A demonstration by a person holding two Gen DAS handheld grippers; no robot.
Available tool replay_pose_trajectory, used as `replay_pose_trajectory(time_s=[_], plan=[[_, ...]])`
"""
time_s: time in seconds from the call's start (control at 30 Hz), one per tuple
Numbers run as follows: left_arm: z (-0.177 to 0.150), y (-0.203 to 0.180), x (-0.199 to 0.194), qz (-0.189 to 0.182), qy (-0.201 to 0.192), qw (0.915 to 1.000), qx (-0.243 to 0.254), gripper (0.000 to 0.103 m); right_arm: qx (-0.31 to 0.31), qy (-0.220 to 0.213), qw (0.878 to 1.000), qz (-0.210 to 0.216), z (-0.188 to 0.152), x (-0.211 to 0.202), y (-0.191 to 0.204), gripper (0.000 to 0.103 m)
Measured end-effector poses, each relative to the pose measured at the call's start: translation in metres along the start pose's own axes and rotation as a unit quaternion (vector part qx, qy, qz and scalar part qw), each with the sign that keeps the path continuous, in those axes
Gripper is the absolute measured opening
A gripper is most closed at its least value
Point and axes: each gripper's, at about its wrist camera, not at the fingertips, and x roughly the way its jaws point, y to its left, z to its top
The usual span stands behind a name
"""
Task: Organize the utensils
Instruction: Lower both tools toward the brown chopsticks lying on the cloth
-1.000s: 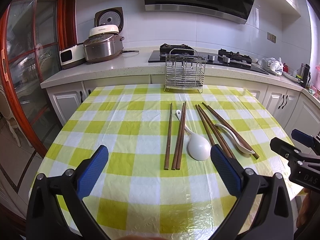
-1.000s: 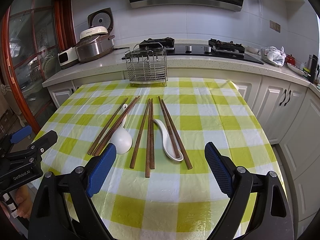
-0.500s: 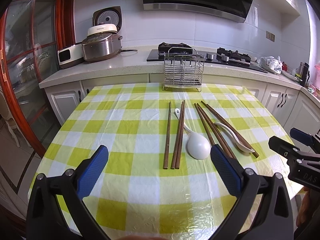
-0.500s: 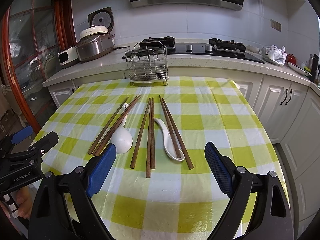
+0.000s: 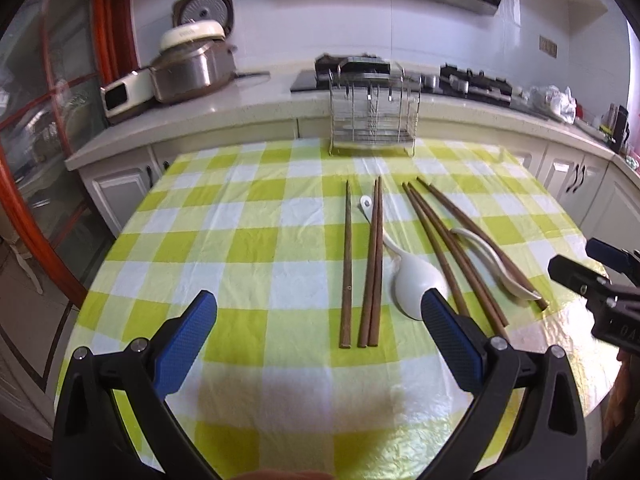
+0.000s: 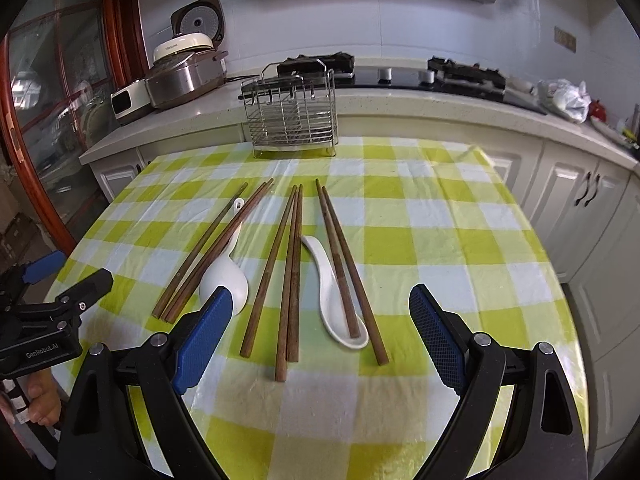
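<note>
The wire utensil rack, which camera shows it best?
The right wrist view: the wire utensil rack is sharp there, dividers and hooks distinct. The left wrist view shows it whole too, but motion-blurred.

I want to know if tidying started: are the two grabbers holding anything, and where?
Nothing yet. The left gripper and right gripper are both open above the table; the brown wooden chopsticks lie untouched.

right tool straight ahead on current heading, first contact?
Probably the middle chopsticks: their near ends lie between the open right tool fingers. The white spoon lies just right of them. Height above the table is unclear.
</note>
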Motion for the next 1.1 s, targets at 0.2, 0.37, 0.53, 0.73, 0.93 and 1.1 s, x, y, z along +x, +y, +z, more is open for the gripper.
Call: replay_pose_trajectory(time_s=[0.2,0.37,0.53,0.73,0.93,1.1], plan=[[0.020,0.017,0.054,0.008,0.044,0.9990,0.008,0.099,0.017,0.040,0.999,-0.016,0.016,0.049,-0.032,0.084],[0.033,0.023,0.098,0.020,0.090,0.9954,0.026,0.098,0.016,0.066,0.998,-0.011,0.027,0.079,-0.047,0.070],[0.042,0.031,0.129,0.026,0.113,0.9929,0.028,0.098,0.001,0.086,0.996,-0.015,0.038,0.108,-0.053,0.061],[0.048,0.035,0.155,0.017,0.136,0.9904,0.017,0.098,-0.003,0.105,0.994,-0.003,0.049,0.130,-0.055,0.059],[0.056,0.030,0.165,-0.003,0.140,0.9898,0.022,0.098,-0.009,0.115,0.993,0.012,0.051,0.135,-0.049,0.046],[0.058,0.027,0.164,-0.011,0.137,0.9903,0.018,0.095,-0.022,0.111,0.993,0.036,0.049,0.123,-0.037,0.040]])
